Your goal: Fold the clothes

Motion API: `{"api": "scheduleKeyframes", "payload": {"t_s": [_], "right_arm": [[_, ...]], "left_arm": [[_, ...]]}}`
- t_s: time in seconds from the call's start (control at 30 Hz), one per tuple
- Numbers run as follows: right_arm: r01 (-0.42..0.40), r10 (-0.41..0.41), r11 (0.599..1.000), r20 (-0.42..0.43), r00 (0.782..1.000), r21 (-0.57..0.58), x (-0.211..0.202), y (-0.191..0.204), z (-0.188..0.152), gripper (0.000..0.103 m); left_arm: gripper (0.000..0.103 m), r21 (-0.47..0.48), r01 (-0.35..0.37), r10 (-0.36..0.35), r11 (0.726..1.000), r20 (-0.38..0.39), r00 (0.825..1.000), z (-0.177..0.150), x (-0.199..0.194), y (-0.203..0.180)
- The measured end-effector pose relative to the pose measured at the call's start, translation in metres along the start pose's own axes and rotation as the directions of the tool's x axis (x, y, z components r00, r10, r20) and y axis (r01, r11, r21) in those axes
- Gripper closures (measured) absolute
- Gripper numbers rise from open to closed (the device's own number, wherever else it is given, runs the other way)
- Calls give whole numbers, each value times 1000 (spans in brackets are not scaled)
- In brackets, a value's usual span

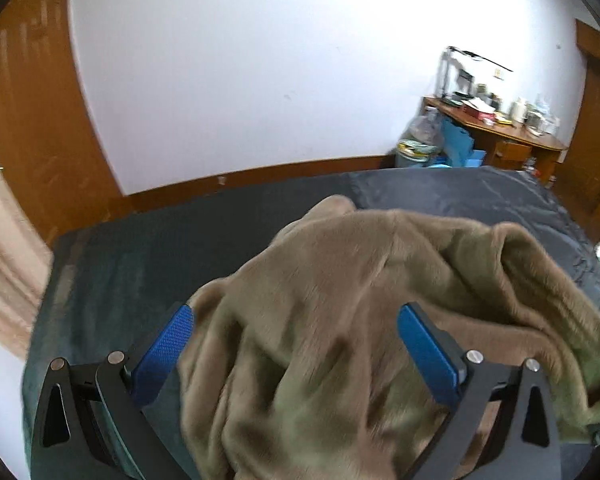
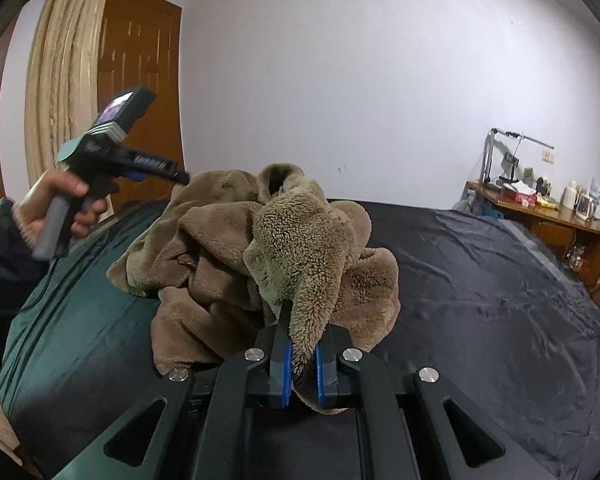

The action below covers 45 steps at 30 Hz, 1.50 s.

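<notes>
A brown fleece garment (image 1: pixel 340 260) (image 2: pixel 220 240) lies crumpled in a heap on the dark bed cover (image 2: pixel 480 280). My right gripper (image 2: pixel 302 360) is shut on a fuzzy fold of it, and that fold rises from the blue pads toward the heap. My left gripper (image 1: pixel 296 312) stands wide open above the near part of the garment, with nothing pinched between its blue pads (image 1: pixel 168 352). In the right wrist view the left gripper (image 2: pixel 180 178) hovers at the heap's far left edge, held by a hand (image 2: pixel 56 200).
The bed (image 1: pixel 140 248) fills the lower half of both views, with a green cover on its left side (image 2: pixel 60 300). A cluttered wooden desk (image 2: pixel 540 208) (image 1: pixel 496 128) stands at the right wall. A brown door (image 2: pixel 140 80) and a beige curtain (image 2: pixel 60 80) are at the left.
</notes>
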State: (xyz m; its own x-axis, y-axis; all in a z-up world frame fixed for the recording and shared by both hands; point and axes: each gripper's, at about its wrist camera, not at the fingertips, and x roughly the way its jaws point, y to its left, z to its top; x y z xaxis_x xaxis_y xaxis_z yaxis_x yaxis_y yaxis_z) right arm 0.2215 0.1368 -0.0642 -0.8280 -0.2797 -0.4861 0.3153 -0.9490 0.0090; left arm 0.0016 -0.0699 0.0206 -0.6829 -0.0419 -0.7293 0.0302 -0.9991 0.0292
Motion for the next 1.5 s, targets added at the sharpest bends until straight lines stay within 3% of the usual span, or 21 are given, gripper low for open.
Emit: {"api": "scheduleKeyframes", "payload": {"t_s": [0.2,0.5,0.6,0.7,0.77,0.83,0.93,1.17,1.37,1.5], "right_arm": [[-16,16,1000,-28,999,16,7,-12,-8,94],[-49,54,996,-65,996,69,18,-30,-15,94],[-58,63,996,-68,996,71,19,-29,-15,94],[-57,62,996,-70,996,64,18,-28,-16,94],[-52,56,997,-70,996,61,18,-26,-16,94],[-44,48,997,-68,997,58,16,-26,-17,94],[-24,28,998,-62,998,56,13,-27,-17,94],[28,-25,998,-57,998,51,7,-27,-16,94],[95,-92,994,-63,994,47,4,-26,-17,94],[115,-109,991,-82,991,65,5,-29,-15,93]], "left_arm": [[0,134,70,-66,989,-39,997,19,29,-24],[0,251,140,-112,958,-125,986,29,69,-50],[1,248,122,-91,961,-131,987,27,80,-50],[12,241,94,-68,966,-113,991,22,77,-50],[29,222,62,-41,973,-99,994,17,70,-48],[56,178,52,-37,983,-89,995,12,58,-41],[78,77,110,-105,991,-62,993,1,32,-24],[85,29,130,-131,991,37,991,-46,-37,-7],[86,-6,183,-181,983,125,975,-105,-109,1],[78,50,171,-175,984,108,979,-148,-128,-3]]}}
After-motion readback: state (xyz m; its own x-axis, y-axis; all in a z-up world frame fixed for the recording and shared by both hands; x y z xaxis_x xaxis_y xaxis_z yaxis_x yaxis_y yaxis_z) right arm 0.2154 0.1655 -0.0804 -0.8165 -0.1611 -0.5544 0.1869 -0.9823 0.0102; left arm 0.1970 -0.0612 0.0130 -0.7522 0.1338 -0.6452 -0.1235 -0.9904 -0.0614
